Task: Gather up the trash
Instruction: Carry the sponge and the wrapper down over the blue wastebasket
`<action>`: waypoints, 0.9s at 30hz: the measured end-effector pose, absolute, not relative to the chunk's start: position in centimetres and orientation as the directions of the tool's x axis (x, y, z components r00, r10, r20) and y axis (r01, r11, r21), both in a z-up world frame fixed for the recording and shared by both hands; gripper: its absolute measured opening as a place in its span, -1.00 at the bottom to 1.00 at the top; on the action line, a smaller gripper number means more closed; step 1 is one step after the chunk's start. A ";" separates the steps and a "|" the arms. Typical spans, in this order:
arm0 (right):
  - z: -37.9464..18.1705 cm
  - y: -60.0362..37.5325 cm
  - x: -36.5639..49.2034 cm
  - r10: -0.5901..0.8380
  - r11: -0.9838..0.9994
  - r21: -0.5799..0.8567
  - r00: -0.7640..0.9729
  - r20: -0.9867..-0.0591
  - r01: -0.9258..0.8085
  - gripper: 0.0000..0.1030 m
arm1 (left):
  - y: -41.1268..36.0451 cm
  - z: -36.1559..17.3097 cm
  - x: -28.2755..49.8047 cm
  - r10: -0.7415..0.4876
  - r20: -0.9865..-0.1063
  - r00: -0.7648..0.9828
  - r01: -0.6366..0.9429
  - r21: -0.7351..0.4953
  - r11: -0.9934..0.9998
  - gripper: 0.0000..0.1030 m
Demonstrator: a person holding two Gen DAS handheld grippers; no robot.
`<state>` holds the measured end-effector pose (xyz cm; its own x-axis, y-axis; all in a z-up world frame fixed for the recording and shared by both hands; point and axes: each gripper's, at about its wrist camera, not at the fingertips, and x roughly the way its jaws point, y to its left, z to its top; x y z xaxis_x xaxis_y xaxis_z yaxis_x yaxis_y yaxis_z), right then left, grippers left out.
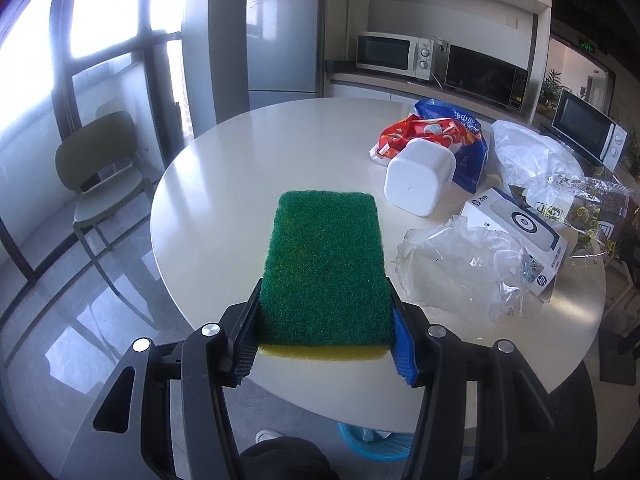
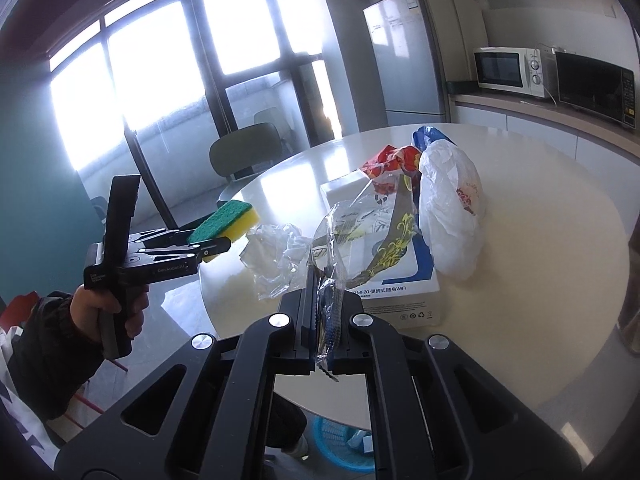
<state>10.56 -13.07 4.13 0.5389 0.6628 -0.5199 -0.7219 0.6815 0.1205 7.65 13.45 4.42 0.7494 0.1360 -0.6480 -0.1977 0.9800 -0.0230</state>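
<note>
Now left gripper (image 1: 324, 332) tilted down, jaws pinching sponge (image 1: 326, 268), right gripper (image 2: 323, 312) jaws clamping clear wrapper (image 2: 352, 240)

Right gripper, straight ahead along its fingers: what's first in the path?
Probably the white router box on the table, past the clear wrapper the right gripper already pinches. Depth is uncertain.

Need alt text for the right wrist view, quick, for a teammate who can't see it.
The right gripper is shut on a clear printed wrapper above a round white table with more bags and a white box. At left, the left gripper holds a green-and-yellow sponge.
</note>
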 end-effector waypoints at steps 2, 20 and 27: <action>4.6 -13.2 10.0 0.666 0.677 0.111 0.541 -0.514 -0.728 -0.95 | 13.4 4.9 7.1 0.132 -0.643 0.754 -0.195 -0.027 0.980 0.05; 6.2 -16.1 4.3 0.670 0.637 0.047 0.523 -0.527 -0.770 -0.95 | 9.2 5.6 1.0 0.041 -0.632 0.774 -0.107 -0.067 0.992 0.04; 4.6 -18.1 3.1 0.646 0.651 0.063 0.508 -0.570 -0.757 -0.95 | 7.3 4.6 -0.9 0.001 -0.652 0.759 -0.069 -0.079 0.994 0.05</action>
